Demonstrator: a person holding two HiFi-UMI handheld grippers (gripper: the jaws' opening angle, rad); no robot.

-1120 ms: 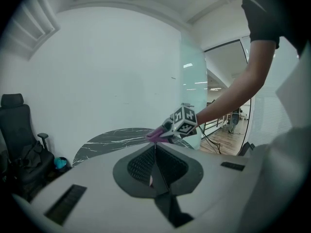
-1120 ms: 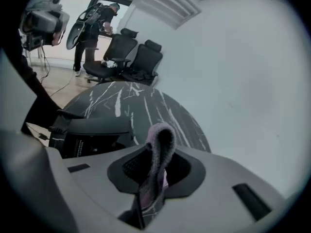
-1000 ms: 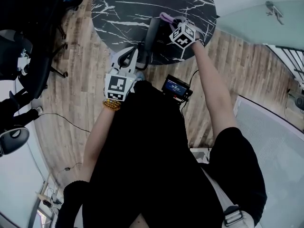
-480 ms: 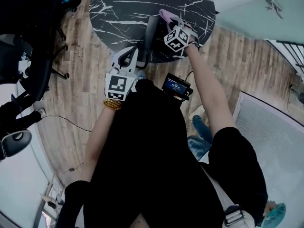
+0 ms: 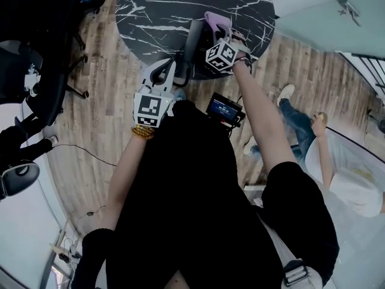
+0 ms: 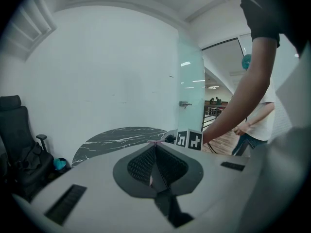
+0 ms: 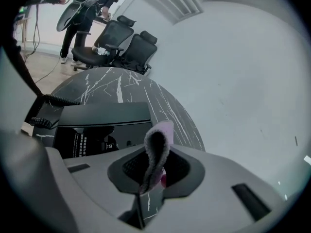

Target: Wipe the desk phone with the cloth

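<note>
- Right gripper (image 7: 154, 154): jaws clenched on the cloth (image 7: 163, 130). A grey-and-lilac fold stands up between them and hides the jaw tips.
- Cloth, head view (image 5: 215, 21): upper centre, just beyond the right gripper's marker cube (image 5: 221, 54). The cube covers the jaws here. The cloth is beside the phone's top edge, and whether they touch cannot be told.
- Desk phone (image 7: 97, 123): a dark slab at left centre of the right gripper view, on the table, with small white print too fine to read. A coiled cord (image 7: 48, 101) leaves its left end. In the head view (image 5: 194, 38) it is a dark upright shape, its lower part cut off behind the grippers.
- Left gripper (image 6: 155, 147): jaws pressed together with nothing between them, well short of the phone.
- Table (image 5: 162, 11): round, black with white veins, its top edge cropped.
- Office chairs (image 7: 121, 40): upper left, dim.
- Screen unit (image 5: 224, 109): lit, at the wearer's waist, text illegible.
- Second person (image 5: 337, 173): right edge, only partly in view.
</note>
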